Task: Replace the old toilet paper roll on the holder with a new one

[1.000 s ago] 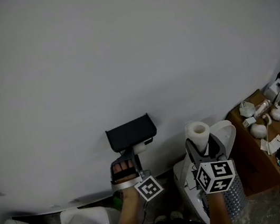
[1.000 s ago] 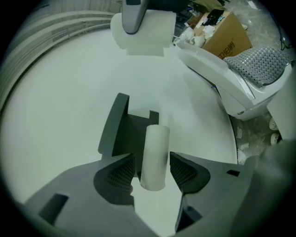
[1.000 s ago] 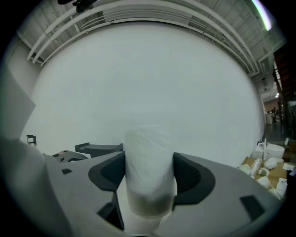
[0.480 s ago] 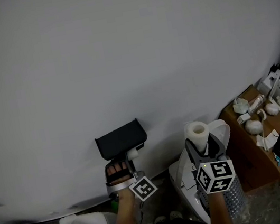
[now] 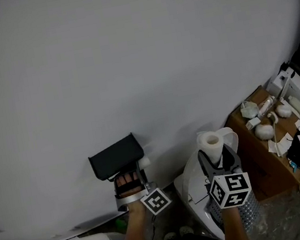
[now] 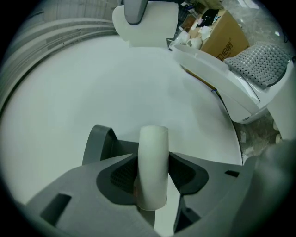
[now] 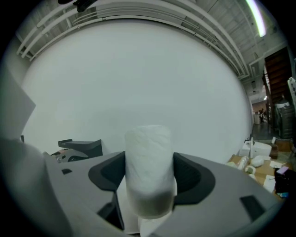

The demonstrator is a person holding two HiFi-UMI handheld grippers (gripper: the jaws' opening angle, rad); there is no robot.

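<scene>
Tube [image 6: 153,166] smooth; paper roll [image 7: 149,171] crinkled

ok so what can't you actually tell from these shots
Spindle of the holder: head view, hidden under its black cover; absent from the left gripper view.
Whether the old tube is off the holder: the left gripper is closing its jaws with the tube between them, but its lower end sits behind the gripper body.
The small things on the cardboard box: head view, too small and dim.
Lower end of the new roll: right gripper view, hidden by the right gripper.

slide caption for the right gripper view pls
Right gripper grips a fresh toilet paper roll; black holder at left.
</scene>
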